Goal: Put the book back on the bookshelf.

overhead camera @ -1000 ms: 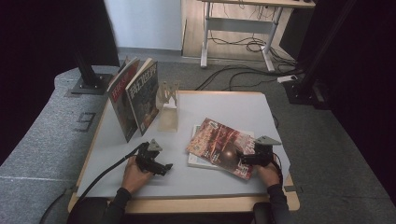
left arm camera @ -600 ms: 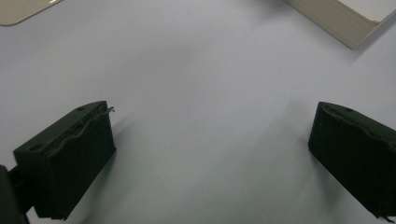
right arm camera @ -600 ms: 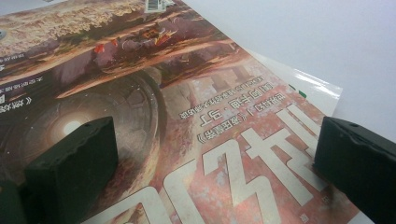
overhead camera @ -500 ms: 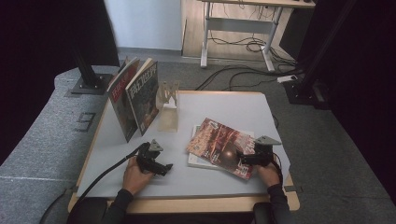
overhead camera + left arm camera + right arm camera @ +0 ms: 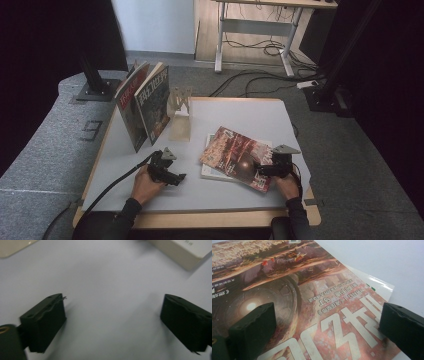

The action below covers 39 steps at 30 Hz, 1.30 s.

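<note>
One mag (image 5: 235, 156) under right hand-held gripper (image 5: 263, 170)

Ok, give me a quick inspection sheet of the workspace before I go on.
Surface: white table, bare at the middle.
Job's things: red magazine lies flat on a white booklet, near right.
Clutter: two magazines stand upright against a wooden rack, far left.
Grippers: left gripper open over bare table, jaws just closing a little, nothing between them; right gripper open, jaws over the red magazine's cover.
Cables: a black cable trails from the left gripper; more cables on the floor beyond.
Surroundings: desk frame behind, dark stands at both sides.
</note>
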Motion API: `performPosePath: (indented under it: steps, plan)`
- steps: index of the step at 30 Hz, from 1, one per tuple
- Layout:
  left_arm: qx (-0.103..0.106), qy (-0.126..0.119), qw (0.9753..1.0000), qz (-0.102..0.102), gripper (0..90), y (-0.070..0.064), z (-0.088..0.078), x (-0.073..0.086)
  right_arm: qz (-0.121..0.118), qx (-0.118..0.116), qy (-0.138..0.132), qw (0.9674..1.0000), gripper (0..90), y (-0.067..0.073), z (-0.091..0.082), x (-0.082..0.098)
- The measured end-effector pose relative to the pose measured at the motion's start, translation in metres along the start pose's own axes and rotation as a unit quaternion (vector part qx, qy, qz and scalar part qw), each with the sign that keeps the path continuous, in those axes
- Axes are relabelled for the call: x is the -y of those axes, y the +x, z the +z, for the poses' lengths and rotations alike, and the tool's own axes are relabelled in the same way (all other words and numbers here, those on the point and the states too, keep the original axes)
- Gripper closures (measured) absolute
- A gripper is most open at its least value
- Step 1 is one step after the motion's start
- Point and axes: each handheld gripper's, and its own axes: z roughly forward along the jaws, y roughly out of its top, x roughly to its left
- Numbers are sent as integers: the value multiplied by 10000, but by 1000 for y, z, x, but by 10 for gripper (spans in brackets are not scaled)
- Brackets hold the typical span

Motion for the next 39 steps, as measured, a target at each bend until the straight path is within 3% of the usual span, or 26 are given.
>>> performPosePath:
  steps: [2, 12, 20, 25, 32, 34, 39]
  plan:
    - [125, -63, 9999, 34, 64, -1, 1, -5, 4, 24, 27, 10000, 13, -1, -2, 0]
    - [350, -198, 9990, 173, 70, -7, -1, -24, 104, 104, 108, 9998, 15, -8, -7, 3]
    - [629, -468, 9968, 156, 101, -12, 9, -46, 200, 159, 141, 9996, 5, -14, -10, 4]
    - [643, -289, 9969, 358, 99, -19, 24, -57, 362, 119, 137, 9992, 0, -23, -10, 7]
    - [859, -280, 9953, 355, 82, -20, 37, -65, 509, 1, 103, 9986, 0, -32, -4, 6]
    - [1022, -323, 9938, 283, 79, -17, 39, -66, 513, 17, 97, 9986, 0, -34, -3, 5]
    - [1023, -240, 9937, 378, 72, -19, 47, -67, 661, -127, 100, 9977, 0, -40, 2, 5]
